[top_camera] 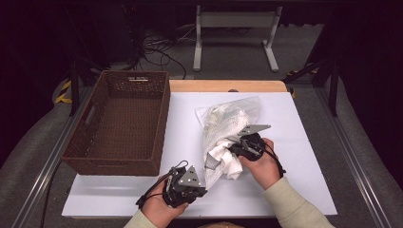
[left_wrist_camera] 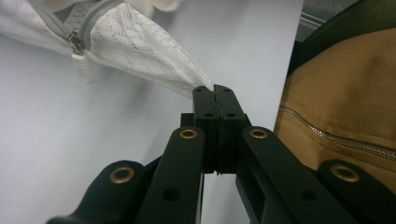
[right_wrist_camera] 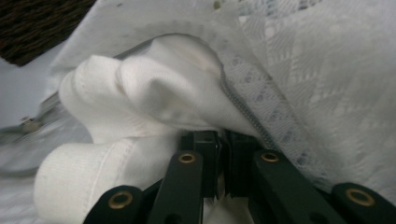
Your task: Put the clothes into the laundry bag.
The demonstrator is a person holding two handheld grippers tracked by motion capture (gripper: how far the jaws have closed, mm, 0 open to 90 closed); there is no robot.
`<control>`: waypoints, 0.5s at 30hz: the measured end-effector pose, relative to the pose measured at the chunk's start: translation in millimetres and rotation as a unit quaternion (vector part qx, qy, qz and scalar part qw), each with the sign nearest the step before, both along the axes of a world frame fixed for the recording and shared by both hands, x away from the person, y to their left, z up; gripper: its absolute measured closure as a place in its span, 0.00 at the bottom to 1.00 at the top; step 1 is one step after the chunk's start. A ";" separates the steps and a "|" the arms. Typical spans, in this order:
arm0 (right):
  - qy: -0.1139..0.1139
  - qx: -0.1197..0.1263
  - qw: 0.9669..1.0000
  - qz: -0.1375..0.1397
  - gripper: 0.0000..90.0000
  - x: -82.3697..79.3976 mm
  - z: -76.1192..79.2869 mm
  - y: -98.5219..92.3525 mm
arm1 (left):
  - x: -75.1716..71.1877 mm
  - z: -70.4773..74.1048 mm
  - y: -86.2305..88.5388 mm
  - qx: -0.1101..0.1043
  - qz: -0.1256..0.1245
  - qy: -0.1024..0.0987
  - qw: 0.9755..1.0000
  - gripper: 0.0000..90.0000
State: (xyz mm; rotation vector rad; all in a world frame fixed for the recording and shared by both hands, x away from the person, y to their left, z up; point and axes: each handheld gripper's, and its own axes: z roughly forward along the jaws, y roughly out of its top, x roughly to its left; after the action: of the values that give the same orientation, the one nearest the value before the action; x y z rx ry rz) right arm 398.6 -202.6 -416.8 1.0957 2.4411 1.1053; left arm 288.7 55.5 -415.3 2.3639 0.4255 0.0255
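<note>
With its contents half hidden by mesh, a white laundry bag lies mid-table, its near corner pinched in the closed left gripper while the right gripper, angled left, clamps white cloth at the bag's mouth.

Each black hand-held gripper, left and right, carries a grey three-cornered plate, brass-coloured rivets and a trailing black cable. Sleeves: pale cream, ribbed cuffs.

A white mesh laundry bag lies unzipped on the tabletop, a white cloth bulging from its opening.
</note>
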 end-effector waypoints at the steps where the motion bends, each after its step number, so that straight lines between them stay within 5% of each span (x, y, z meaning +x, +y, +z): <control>1: -0.001 -0.001 1.000 -0.008 0.95 3.6 -0.8 0.1 | 0.0 0.0 0.0 0.000 0.000 0.000 1.000 1.00; 11: -0.029 -0.016 0.998 -0.060 0.94 27.7 -10.6 2.5 | 0.4 1.6 6.0 -0.012 -0.002 0.005 1.000 1.00; 15: -0.020 -0.008 0.999 -0.045 0.86 20.9 -11.5 5.0 | 9.6 0.3 19.7 -0.004 0.063 -0.005 0.998 0.99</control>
State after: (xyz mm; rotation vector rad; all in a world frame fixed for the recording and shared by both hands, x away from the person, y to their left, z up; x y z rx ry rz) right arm 419.5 -197.5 -428.3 1.1546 2.3415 1.0675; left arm 298.3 75.2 -415.0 2.3247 0.5689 0.0951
